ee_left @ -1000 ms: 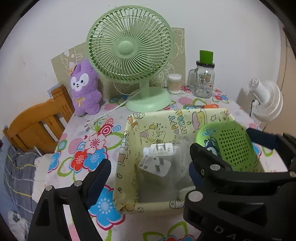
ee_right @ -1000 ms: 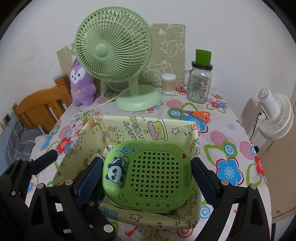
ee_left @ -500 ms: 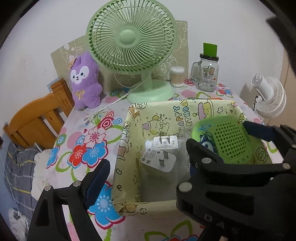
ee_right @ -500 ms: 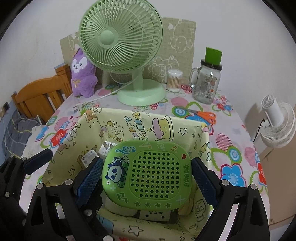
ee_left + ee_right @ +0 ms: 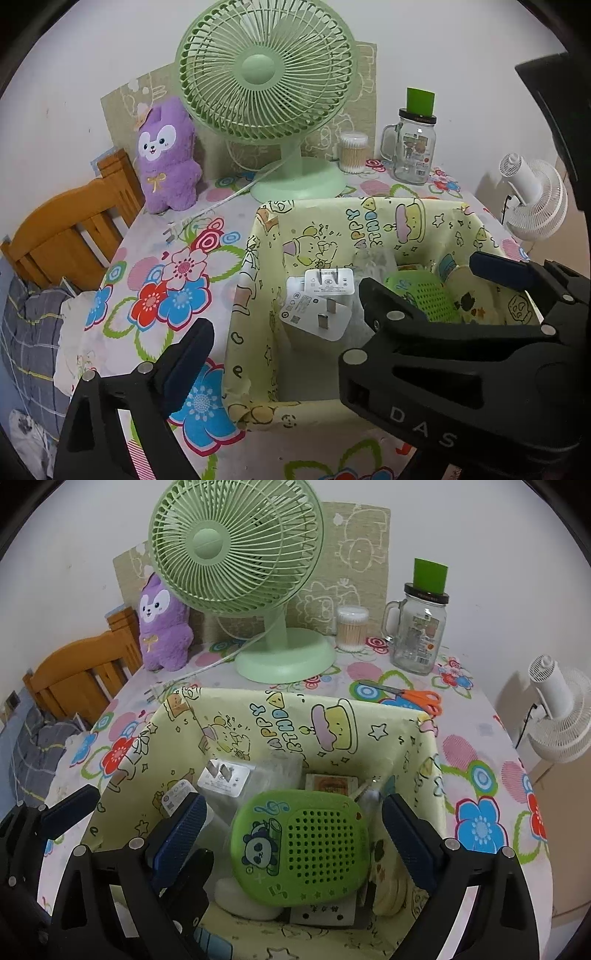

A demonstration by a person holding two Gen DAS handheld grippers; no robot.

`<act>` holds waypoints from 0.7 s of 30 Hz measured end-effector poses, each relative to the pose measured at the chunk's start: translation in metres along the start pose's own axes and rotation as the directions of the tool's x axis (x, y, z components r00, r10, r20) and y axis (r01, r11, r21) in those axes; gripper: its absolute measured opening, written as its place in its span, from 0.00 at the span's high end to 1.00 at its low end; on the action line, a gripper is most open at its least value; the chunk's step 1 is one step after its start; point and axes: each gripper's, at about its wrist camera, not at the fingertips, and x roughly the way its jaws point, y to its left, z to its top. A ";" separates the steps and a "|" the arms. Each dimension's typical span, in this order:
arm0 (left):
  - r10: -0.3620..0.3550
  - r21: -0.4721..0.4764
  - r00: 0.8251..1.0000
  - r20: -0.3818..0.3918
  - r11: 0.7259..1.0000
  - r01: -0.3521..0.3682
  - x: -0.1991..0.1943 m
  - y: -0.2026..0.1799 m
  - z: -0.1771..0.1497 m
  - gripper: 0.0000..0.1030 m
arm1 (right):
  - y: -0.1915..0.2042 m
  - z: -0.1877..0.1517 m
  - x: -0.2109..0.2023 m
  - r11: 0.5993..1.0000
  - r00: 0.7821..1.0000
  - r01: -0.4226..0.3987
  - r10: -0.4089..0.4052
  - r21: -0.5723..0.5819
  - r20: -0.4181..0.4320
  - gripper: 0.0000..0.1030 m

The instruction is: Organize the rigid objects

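A green panda speaker (image 5: pixel 301 849) lies inside the yellow cartoon-print box (image 5: pixel 258 716), on top of other items. My right gripper (image 5: pixel 291 830) is open over the box, its fingers (image 5: pixel 410 834) apart from the speaker on both sides. The speaker also shows in the left wrist view (image 5: pixel 424 295), partly hidden. My left gripper (image 5: pixel 280 332) is open and empty at the box's (image 5: pixel 243 295) near left wall. Two white plug adapters (image 5: pixel 321 299) lie in the box.
A green desk fan (image 5: pixel 236 554), purple plush (image 5: pixel 162 624), cotton-swab jar (image 5: pixel 351 627) and glass mug jar (image 5: pixel 417 635) stand at the table's back. Orange scissors (image 5: pixel 413 696) lie behind the box. A white fan (image 5: pixel 557 720) stands right, a wooden chair (image 5: pixel 70 236) left.
My right gripper lowered the green speaker into the box, opened and let it go. The speaker now rests among the items. My left gripper stayed open by the box.
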 end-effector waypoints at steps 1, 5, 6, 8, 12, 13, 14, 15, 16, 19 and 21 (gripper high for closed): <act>-0.005 0.001 1.000 0.001 1.000 0.005 -0.002 -0.001 0.000 0.07 | -0.001 -0.001 -0.002 1.000 1.000 -0.001 0.001 0.003 0.000 0.06; -0.014 0.007 1.000 0.010 1.000 0.014 -0.011 -0.006 -0.003 0.07 | -0.002 -0.005 -0.015 1.000 1.000 0.006 -0.006 0.008 0.012 0.06; -0.016 0.008 1.000 0.012 1.000 0.016 -0.013 -0.007 -0.003 0.07 | -0.003 -0.007 -0.019 1.000 1.000 0.008 -0.008 0.009 0.015 0.06; -0.015 0.009 1.000 0.017 1.000 0.015 -0.018 -0.009 -0.005 0.07 | -0.004 -0.009 -0.026 1.000 1.000 0.009 -0.010 0.010 0.020 0.06; -0.029 0.005 0.999 0.023 1.000 0.029 -0.029 -0.013 -0.008 0.07 | -0.006 -0.014 -0.041 1.000 0.999 0.016 -0.017 0.013 0.034 0.06; -0.030 0.005 0.999 0.025 1.000 0.030 -0.032 -0.014 -0.010 0.07 | -0.006 -0.016 -0.045 1.000 0.999 0.017 -0.017 0.013 0.038 0.06; -0.026 0.007 0.999 0.028 1.000 0.026 -0.035 -0.015 -0.011 0.07 | -0.006 -0.017 -0.049 1.000 0.999 0.017 -0.018 0.011 0.043 0.06; -0.024 0.009 0.999 0.030 1.000 0.023 -0.038 -0.017 -0.011 0.07 | -0.006 -0.019 -0.054 1.000 0.999 0.020 -0.020 0.009 0.048 0.06; -0.024 0.010 0.999 0.030 1.000 0.024 -0.040 -0.017 -0.012 0.07 | -0.006 -0.020 -0.057 1.000 0.998 0.023 -0.023 0.007 0.052 0.06; -0.023 0.012 0.999 0.034 1.000 0.023 -0.049 -0.020 -0.016 0.07 | -0.006 -0.026 -0.071 0.999 0.997 0.033 -0.032 -0.004 0.067 0.06; -0.023 0.013 0.999 0.040 1.000 0.023 -0.056 -0.022 -0.019 0.07 | -0.006 -0.030 -0.080 0.999 0.996 0.034 -0.033 -0.004 0.077 0.06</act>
